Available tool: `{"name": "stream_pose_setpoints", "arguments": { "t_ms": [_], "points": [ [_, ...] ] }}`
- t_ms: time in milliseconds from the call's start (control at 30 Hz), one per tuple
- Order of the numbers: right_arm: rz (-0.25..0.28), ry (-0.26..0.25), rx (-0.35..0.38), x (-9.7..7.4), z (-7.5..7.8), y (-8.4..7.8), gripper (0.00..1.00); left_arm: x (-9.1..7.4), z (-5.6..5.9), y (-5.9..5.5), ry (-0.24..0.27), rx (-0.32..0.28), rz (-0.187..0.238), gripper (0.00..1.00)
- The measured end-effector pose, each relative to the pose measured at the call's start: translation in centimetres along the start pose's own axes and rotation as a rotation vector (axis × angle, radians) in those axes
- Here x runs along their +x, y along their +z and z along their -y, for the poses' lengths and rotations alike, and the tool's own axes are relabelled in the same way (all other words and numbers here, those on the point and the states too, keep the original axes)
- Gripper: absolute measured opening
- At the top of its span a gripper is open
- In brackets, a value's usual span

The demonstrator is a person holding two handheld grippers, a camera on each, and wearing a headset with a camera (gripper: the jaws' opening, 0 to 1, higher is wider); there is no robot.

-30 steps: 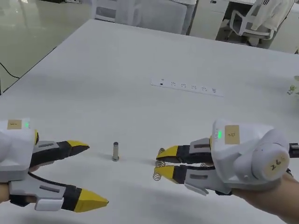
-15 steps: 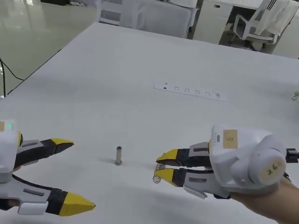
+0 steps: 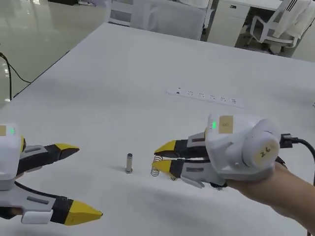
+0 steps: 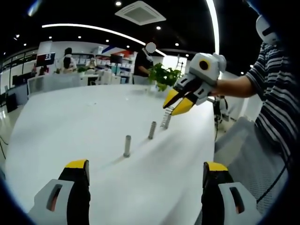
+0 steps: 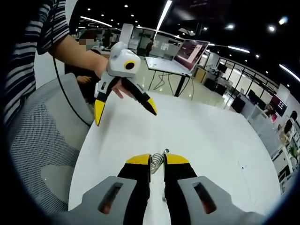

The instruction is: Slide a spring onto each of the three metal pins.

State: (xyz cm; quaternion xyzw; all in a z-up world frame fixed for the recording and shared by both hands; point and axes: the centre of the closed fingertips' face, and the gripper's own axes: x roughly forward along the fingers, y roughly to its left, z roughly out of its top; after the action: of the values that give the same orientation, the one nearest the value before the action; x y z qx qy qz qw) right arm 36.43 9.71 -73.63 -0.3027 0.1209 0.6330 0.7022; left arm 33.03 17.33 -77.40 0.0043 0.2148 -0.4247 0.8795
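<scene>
A short metal pin (image 3: pixel 129 163) stands upright on the white table (image 3: pixel 123 88). In the left gripper view two pins (image 4: pixel 127 146) (image 4: pixel 152 130) stand in a row. My right gripper (image 3: pixel 164 156) is shut on a small spring (image 3: pixel 156 166), just right of the pin and apart from it. The spring (image 5: pixel 158 163) sits between its yellow tips; in the left gripper view it hangs as a spring (image 4: pixel 165 120) below the right gripper (image 4: pixel 180 98). My left gripper (image 3: pixel 81 181) is open and holds nothing, left of the pin; its own view shows the left gripper (image 4: pixel 146 165).
A white power strip (image 3: pixel 204 95) lies flat further back on the table. Office chairs (image 3: pixel 275 24) stand beyond the far edge. The table's left edge (image 3: pixel 54 59) runs diagonally. The person's left gripper (image 5: pixel 124 105) and arm appear in the right gripper view.
The right gripper has carried the spring leftward, closer to the pin. The left gripper stays open at the lower left. The head camera has shifted a little.
</scene>
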Motion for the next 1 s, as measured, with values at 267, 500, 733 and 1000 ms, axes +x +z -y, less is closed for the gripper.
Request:
{"name": "stream_pose_setpoints", "arguments": {
  "t_ms": [267, 500, 733, 1000],
  "points": [
    [0.018, 0.01, -0.018, 1.8, 1.2, 1.5, 0.07, -0.5, -0.2, 0.1, 0.01, 0.001, 0.006, 0.98],
    [0.026, 0.008, -0.011, 3.8, 2.3, 1.9, 0.07, -0.8, -0.4, -0.1, 0.021, -0.006, 0.006, 0.98],
    [0.01, 0.0, 0.017, 5.3, 2.8, 1.0, 0.07, -1.1, -0.5, -0.1, 0.028, -0.006, 0.007, 0.98],
    [0.023, -0.016, 0.087, 5.7, 3.6, 0.7, 0.07, -1.3, -0.6, -0.1, 0.034, -0.01, 0.008, 0.98]
  ]
}}
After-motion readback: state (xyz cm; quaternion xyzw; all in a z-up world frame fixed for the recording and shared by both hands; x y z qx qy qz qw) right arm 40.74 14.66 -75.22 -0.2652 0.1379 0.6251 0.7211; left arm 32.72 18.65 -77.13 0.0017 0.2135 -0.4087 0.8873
